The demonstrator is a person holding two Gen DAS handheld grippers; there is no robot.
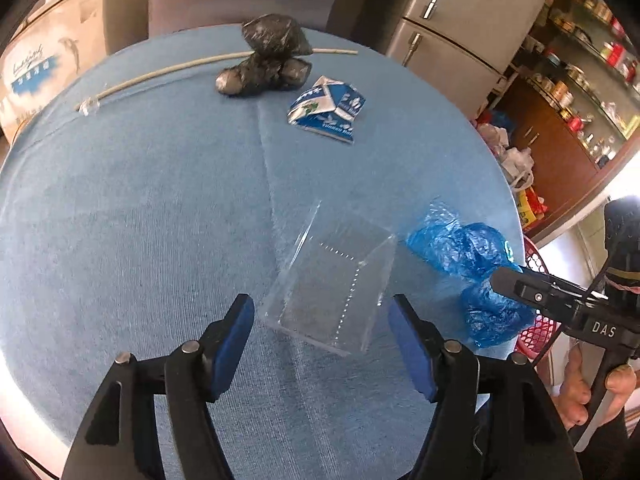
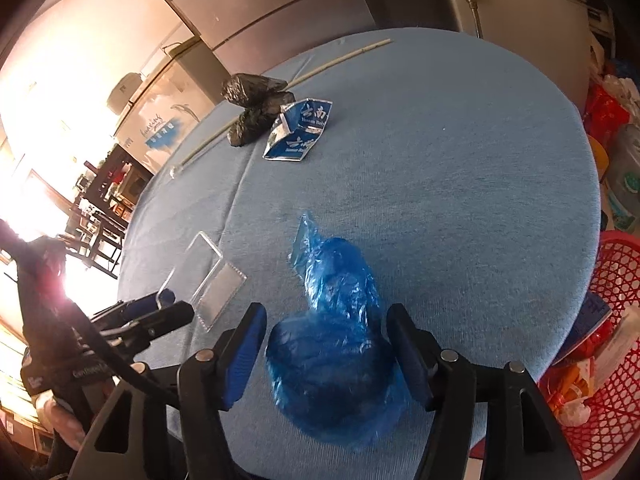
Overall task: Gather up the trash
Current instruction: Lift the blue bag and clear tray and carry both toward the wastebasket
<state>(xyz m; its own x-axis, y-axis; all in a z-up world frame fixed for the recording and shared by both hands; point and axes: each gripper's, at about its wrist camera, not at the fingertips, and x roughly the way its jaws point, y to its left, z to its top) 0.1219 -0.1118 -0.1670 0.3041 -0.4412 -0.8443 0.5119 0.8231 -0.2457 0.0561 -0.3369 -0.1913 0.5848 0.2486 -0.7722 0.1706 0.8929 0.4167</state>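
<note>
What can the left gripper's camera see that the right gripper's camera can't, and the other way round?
Only the left wrist view shows the kitchen shelves with jars, and the left gripper straddling the clear plastic box with open jaws.

Only the right wrist view shows the inside of the red basket with trash in it, and the right gripper open around the blue plastic bag.

Both show the blue table, black bag, crushed blue carton, white stick, box and blue bag.
</note>
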